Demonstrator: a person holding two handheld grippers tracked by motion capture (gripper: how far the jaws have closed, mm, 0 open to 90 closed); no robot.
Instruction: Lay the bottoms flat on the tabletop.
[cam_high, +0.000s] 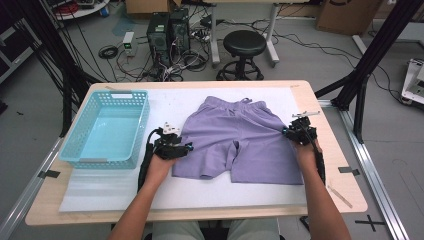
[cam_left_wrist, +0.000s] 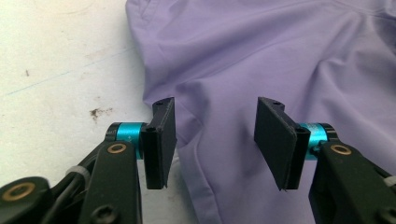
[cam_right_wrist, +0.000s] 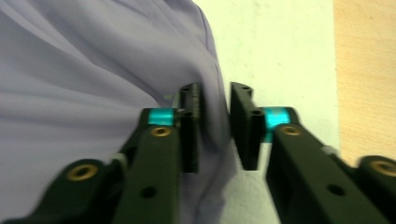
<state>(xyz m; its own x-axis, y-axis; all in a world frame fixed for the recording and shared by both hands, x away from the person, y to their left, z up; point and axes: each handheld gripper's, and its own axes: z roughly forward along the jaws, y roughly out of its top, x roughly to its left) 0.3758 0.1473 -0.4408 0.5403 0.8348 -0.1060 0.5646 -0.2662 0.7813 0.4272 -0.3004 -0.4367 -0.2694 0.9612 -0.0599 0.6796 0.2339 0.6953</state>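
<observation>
Lilac shorts (cam_high: 235, 140) lie flat on the white mat (cam_high: 200, 195), waistband toward the far side. My left gripper (cam_high: 187, 147) rests at the left leg's outer edge. In the left gripper view it (cam_left_wrist: 215, 140) stands open, its jaws wide apart over the cloth's edge (cam_left_wrist: 280, 56), and the pads (cam_left_wrist: 163, 140) do not press on it. My right gripper (cam_high: 287, 131) is at the shorts' right side seam. There its jaws (cam_right_wrist: 215, 126) stand close together with a raised fold of the cloth (cam_right_wrist: 93, 70) between them, creases running toward it, and a narrow gap remains.
A light blue plastic basket (cam_high: 145, 120) stands at the left of the wooden table (cam_high: 330, 190), with nothing in it. The mat covers most of the tabletop. Beyond the far edge are a black stool (cam_high: 244, 45), computer towers and cables on the floor.
</observation>
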